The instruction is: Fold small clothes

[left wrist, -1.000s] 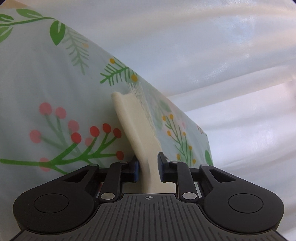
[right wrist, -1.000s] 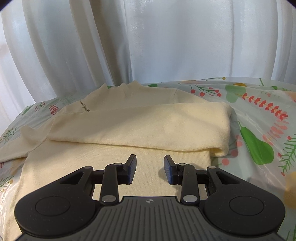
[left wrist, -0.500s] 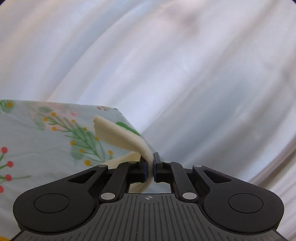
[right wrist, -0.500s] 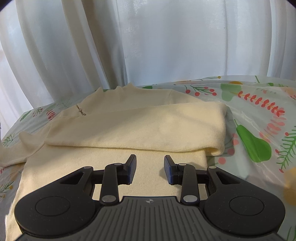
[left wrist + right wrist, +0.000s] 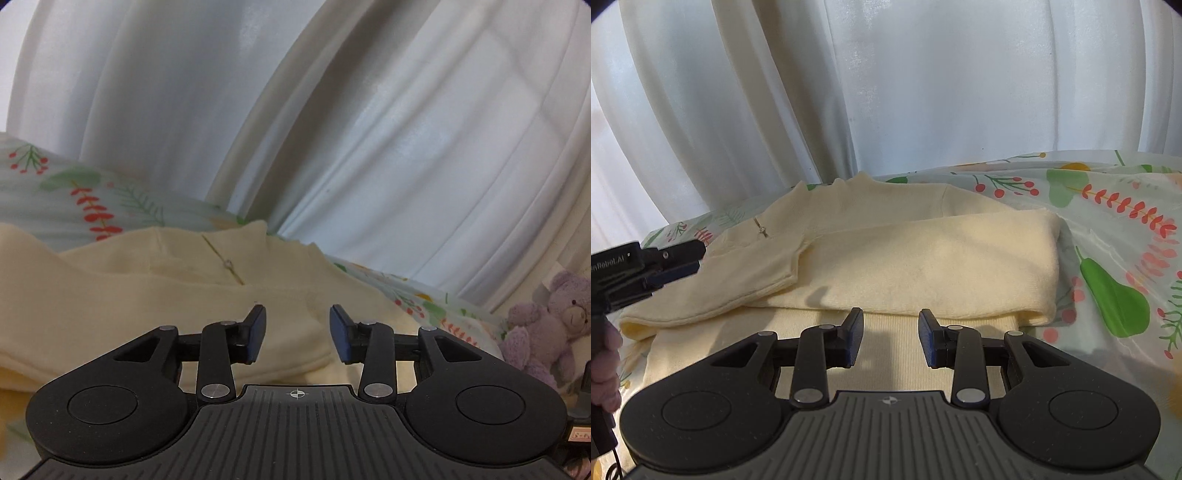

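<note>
A cream knit sweater (image 5: 923, 258) lies on the floral tablecloth (image 5: 1115, 229), both sleeves folded across its body. It has a small zipper at the collar (image 5: 762, 229). My right gripper (image 5: 891, 338) is open and empty just above the sweater's hem. My left gripper (image 5: 297, 334) is open and empty above the left sleeve (image 5: 184, 314), near the collar zipper (image 5: 228, 264). The left gripper also shows in the right wrist view (image 5: 679, 262) at the sweater's left edge.
White curtains (image 5: 886, 92) hang close behind the table. A purple teddy bear (image 5: 546, 325) sits at the far right in the left wrist view. The tablecloth (image 5: 74, 199) shows past the sweater on both sides.
The left gripper carried the left sleeve over the sweater's body, opened and let it go. The sleeve now lies folded across the front. The right gripper stayed open over the hem.
</note>
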`<act>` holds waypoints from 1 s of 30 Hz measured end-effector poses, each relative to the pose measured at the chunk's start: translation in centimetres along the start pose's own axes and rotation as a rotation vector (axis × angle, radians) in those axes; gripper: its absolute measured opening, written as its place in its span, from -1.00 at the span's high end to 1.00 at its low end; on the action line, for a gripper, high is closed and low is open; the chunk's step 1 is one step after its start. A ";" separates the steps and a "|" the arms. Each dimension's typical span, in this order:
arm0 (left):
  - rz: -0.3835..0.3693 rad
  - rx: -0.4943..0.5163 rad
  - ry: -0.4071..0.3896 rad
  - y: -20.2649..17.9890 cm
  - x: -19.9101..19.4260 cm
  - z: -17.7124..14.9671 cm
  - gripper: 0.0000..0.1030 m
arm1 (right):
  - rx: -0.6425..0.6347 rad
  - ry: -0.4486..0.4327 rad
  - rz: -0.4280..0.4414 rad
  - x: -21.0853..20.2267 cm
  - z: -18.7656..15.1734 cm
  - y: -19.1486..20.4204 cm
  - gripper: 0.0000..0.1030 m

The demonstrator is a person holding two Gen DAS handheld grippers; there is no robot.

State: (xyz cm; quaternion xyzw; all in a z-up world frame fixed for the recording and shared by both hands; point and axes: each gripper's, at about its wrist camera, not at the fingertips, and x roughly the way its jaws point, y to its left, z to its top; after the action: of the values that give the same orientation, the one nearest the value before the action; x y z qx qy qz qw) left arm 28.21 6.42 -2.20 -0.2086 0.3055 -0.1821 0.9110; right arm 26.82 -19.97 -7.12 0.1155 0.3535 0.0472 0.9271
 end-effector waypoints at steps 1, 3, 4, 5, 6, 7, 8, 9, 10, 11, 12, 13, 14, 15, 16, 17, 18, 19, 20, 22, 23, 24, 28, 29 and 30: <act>0.005 -0.031 0.014 0.3 -0.2 -0.7 0.18 | 0.007 0.012 0.029 0.6 0.5 0.1 0.37; 0.023 -0.104 0.042 1.6 -0.9 -2.1 0.18 | 0.026 0.036 0.094 1.9 1.5 0.4 0.37; 0.038 -0.129 0.060 2.3 -0.9 -2.3 0.18 | 0.039 0.056 0.137 2.8 2.1 0.6 0.37; 0.051 -0.141 0.072 2.7 -1.0 -2.6 0.18 | 0.056 0.073 0.171 3.8 2.6 0.9 0.37; 0.068 -0.154 0.081 3.6 -1.2 -2.8 0.18 | 0.070 0.086 0.201 4.7 3.1 1.1 0.34; 0.091 -0.163 0.082 4.1 -1.4 -2.8 0.18 | 0.081 0.109 0.234 6.0 3.6 1.4 0.26; 0.112 -0.173 0.081 4.5 -1.5 -2.8 0.18 | 0.096 0.130 0.248 7.1 3.9 1.8 0.24; 0.126 -0.191 0.074 5.3 -1.7 -2.6 0.19 | 0.111 0.147 0.259 8.1 4.2 2.1 0.23; 0.129 -0.214 0.064 5.6 -2.3 -2.6 0.19 | 0.120 0.166 0.277 9.0 4.4 2.4 0.23; 0.130 -0.231 0.055 6.1 -2.5 -2.5 0.19 | 0.131 0.185 0.287 9.9 4.5 2.7 0.23; 0.135 -0.247 0.046 6.6 -2.6 -2.3 0.19 | 0.134 0.186 0.297 10.3 4.6 3.0 0.23; 0.140 -0.256 0.041 6.9 -2.7 -2.3 0.19 | 0.126 0.185 0.304 10.7 4.8 3.5 0.23; 0.145 -0.266 0.037 7.3 -2.7 -2.2 0.19 | 0.114 0.186 0.302 11.0 4.9 3.9 0.24; 0.144 -0.276 0.033 7.6 -2.6 -2.0 0.19 | 0.103 0.185 0.299 11.2 5.0 4.3 0.25; 0.141 -0.287 0.031 7.8 -2.5 -1.9 0.19 | 0.091 0.184 0.299 11.3 5.1 4.7 0.40; 0.137 -0.296 0.029 8.0 -2.4 -1.8 0.19 | 0.077 0.194 0.300 11.6 5.2 5.1 0.66; 0.138 -0.304 0.026 8.0 -2.5 -1.7 0.19 | 0.064 0.202 0.296 11.8 5.2 5.4 0.82; 0.142 -0.307 0.024 8.1 -2.5 -1.5 0.19 | 0.045 0.196 0.285 11.8 5.2 5.7 0.88; 0.151 -0.309 0.019 8.0 -2.7 -1.3 0.21 | 0.012 0.160 0.265 11.2 5.3 6.1 0.89; 0.167 -0.307 0.000 8.0 -2.9 -0.9 0.23 | -0.055 0.043 0.202 9.2 5.6 6.6 0.90; 0.169 -0.305 -0.005 8.1 -2.9 -0.6 0.25 | -0.072 -0.014 0.161 8.0 5.9 6.5 0.90; 0.171 -0.304 -0.006 8.2 -2.9 -0.3 0.25 | -0.078 -0.063 0.130 6.9 6.1 6.2 0.90; 0.180 -0.298 -0.023 8.7 -2.8 0.7 0.36 | -0.051 -0.144 -0.010 4.2 6.2 2.9 0.90; 0.176 -0.299 -0.025 8.7 -2.8 0.8 0.40 | -0.043 -0.138 -0.039 4.0 6.1 2.0 0.90; 0.168 -0.302 -0.030 8.7 -2.8 1.0 0.45 | -0.031 -0.127 -0.062 3.8 6.0 1.0 0.90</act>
State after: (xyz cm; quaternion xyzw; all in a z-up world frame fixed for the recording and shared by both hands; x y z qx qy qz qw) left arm 28.54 15.35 -4.46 -0.3196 0.3322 -0.0540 0.8858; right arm 33.69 -19.48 -5.01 0.0928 0.2965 0.0165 0.9504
